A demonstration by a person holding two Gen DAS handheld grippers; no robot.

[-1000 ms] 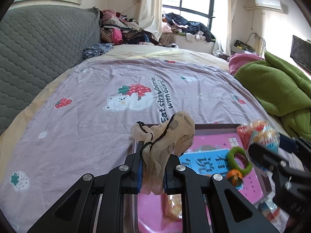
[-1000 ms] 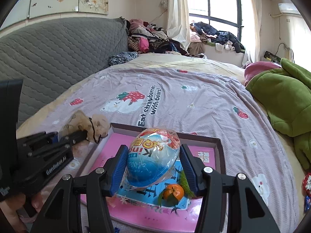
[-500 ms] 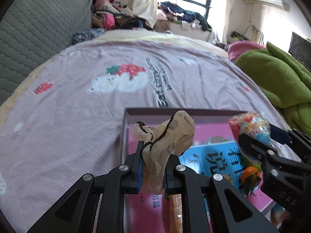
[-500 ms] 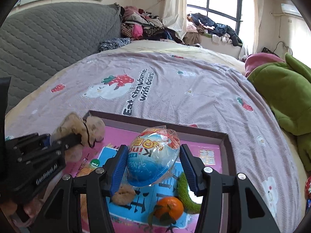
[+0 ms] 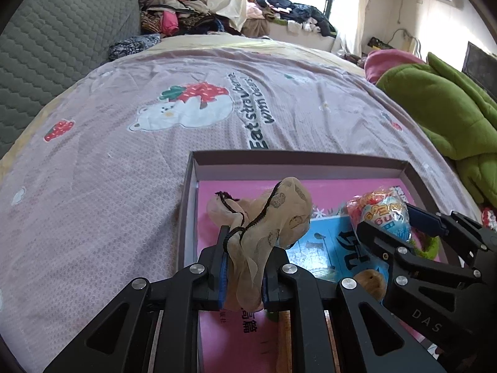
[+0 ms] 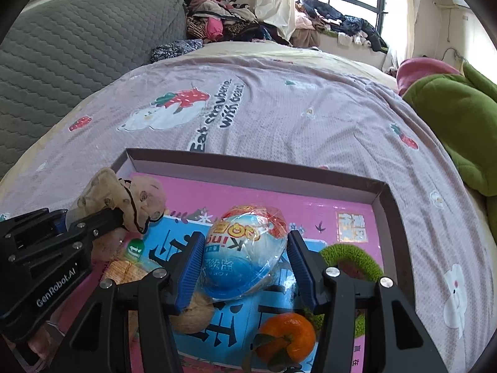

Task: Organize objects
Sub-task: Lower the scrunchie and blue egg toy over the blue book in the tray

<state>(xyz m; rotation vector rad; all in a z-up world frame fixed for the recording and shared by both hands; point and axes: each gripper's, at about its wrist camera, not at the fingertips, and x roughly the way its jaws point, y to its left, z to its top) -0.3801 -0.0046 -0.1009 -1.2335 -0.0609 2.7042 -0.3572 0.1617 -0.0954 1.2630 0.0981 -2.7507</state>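
A shallow box (image 6: pixel 385 199) with dark walls and a pink printed floor was seen lying on the lilac bedspread (image 5: pixel 93 186). Inside it were gathered an orange (image 6: pixel 285 338) near the front, a green fuzzy ring (image 6: pixel 351 261) toward the right wall, a brown nut-like ball (image 6: pixel 192 314) and a snack packet (image 6: pixel 130 267) on the left — all resting on the blue panel of the floor.

The left gripper (image 5: pixel 243 267) was clamped on a beige mesh scrunchie (image 5: pixel 273 214) with black trim, which was held above the box's left half, its loose end draped down between the blue pads. The right gripper (image 6: pixel 245 267) was closed around a wrapped egg toy (image 6: pixel 245 248), blue below and red-orange on top, held over the middle of the box. Whether either item touched the floor could not be told.
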